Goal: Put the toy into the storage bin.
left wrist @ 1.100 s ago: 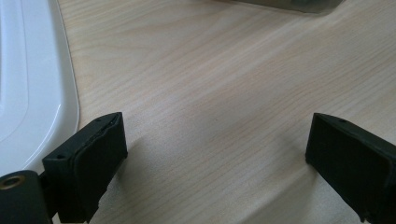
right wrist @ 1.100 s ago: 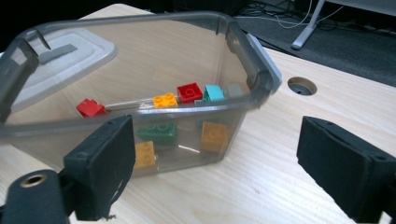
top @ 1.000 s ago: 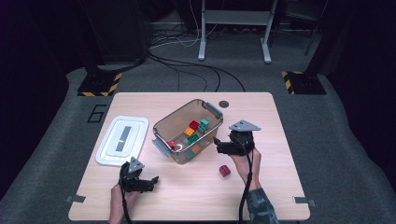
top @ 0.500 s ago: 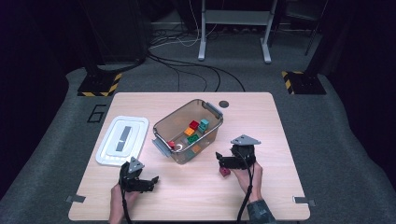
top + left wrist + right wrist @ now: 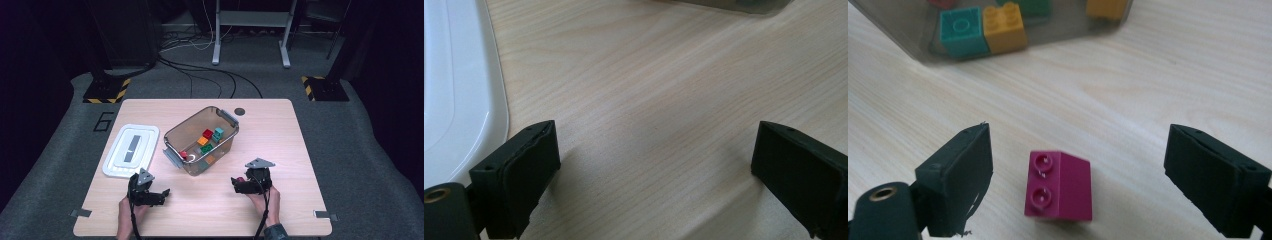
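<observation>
1. Our right gripper (image 5: pixel 1078 185) hangs low over the table (image 5: pixel 300 150), jaws spread wide and just now narrowing a touch, pads clear of the magenta brick (image 5: pixel 1060 186).
2. That brick lies on its side on the wood between the jaws, studs facing the left one.
3. Beyond it stands the clear bin (image 5: pixel 200 145), holding teal, orange, green and red bricks.
4. Our left gripper (image 5: pixel 152 196) rests near the front edge, jaws spread with bare wood between them, just beside the white lid (image 5: pixel 131 150).
</observation>
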The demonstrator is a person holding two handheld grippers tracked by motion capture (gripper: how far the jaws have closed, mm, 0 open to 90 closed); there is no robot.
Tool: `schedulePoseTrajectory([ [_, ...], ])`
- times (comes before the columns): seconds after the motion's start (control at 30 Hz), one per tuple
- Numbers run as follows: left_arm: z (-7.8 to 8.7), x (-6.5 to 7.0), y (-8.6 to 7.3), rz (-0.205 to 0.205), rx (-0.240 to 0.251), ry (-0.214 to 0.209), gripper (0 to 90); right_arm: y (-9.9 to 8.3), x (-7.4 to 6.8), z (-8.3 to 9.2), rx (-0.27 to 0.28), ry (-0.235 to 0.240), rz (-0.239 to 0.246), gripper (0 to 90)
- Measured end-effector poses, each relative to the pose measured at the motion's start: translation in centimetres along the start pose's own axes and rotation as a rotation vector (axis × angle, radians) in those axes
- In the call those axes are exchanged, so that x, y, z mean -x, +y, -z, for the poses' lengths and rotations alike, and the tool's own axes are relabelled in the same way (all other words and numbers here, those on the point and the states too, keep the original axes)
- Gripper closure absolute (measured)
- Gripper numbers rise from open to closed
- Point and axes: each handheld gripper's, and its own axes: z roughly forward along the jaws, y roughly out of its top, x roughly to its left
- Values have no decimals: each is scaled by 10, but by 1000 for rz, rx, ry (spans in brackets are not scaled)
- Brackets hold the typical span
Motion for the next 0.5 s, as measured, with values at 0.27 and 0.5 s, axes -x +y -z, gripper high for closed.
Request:
schedulePoseTrajectory([
  [0.27, 0, 0, 0, -2, -1, 1, 49, -16, 1, -6, -43, 2, -17, 219],
  [0.5, 0, 0, 0, 2, 1, 0, 50, -21, -3, -9, -59, -25, -7, 402],
])
